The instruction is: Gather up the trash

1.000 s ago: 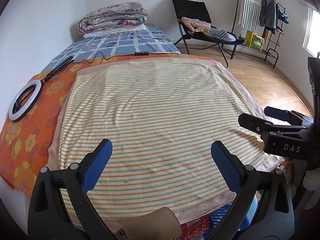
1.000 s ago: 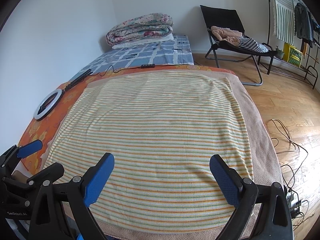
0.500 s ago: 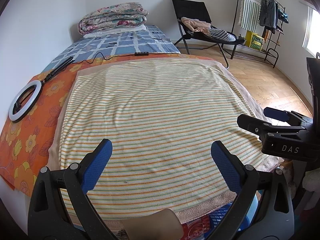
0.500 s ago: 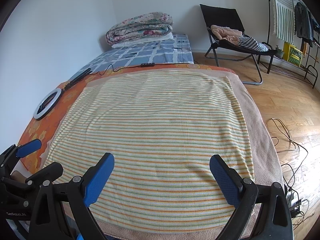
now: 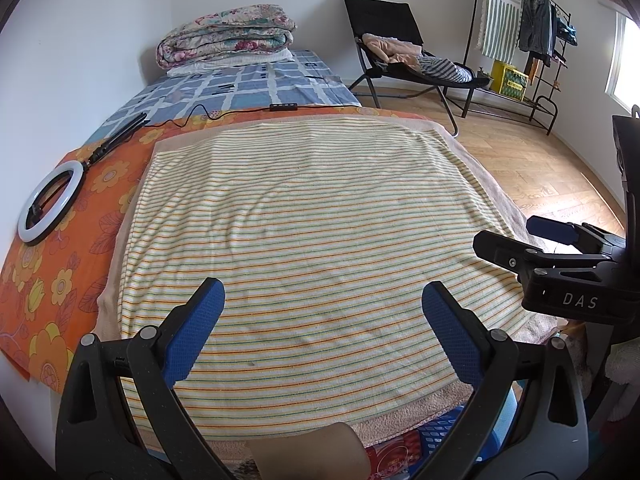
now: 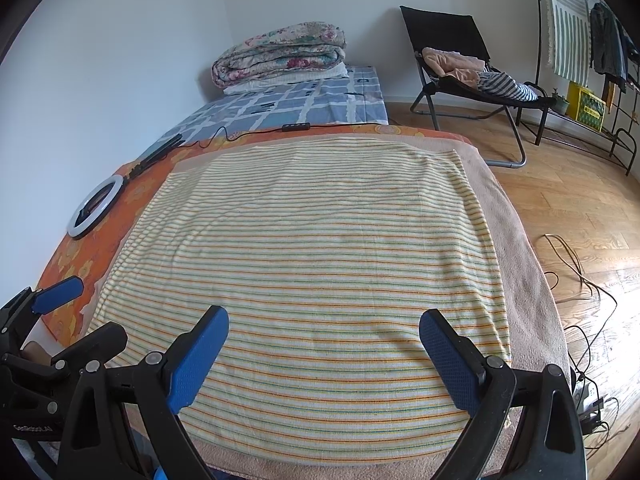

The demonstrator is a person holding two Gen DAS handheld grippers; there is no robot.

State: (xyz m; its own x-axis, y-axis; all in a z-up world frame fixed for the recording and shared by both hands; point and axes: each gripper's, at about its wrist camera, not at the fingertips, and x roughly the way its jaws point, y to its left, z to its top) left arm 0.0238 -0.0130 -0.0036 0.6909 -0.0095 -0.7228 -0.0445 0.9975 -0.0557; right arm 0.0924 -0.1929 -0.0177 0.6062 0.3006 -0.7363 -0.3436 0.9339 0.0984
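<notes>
- Oddly, no trash shows on the striped towel [image 5: 304,240] in either wrist view; the cloth fills the middle of both frames and lies flat and bare.
- Left gripper [image 5: 322,334]: fingers spread wide apart, nothing between the blue pads, hovering over the near edge of the towel at the bottom of the frame.
- Right gripper [image 6: 324,354]: the same, fingers wide apart and holding nothing, low centre of its own frame; it also shows at the right edge of the left wrist view.
- Only candidates for trash: colourful red and blue items [image 5: 404,454] peeking out under the towel's near edge, bottom centre of the left wrist view, beside a tan rounded shape [image 5: 308,454]. Too cut off to say what they are.
- Key relation, as a judgement: whatever is to be collected lies below and behind the fingertips, toward the bottom edge of the frame, not ahead on the cloth. Its long axis cannot be read.
- Left gripper looks the nearer of the two, since those items show only in its view; the right wrist view shows nothing comparable.
- Not trash, by the look: ring light [image 5: 50,206] at the left edge on the orange flowered sheet [image 5: 60,280], folded quilt [image 5: 228,36] upper centre, black chair [image 5: 400,44] upper right, cables [image 6: 580,280] on the floor at the right edge of the right wrist view.
</notes>
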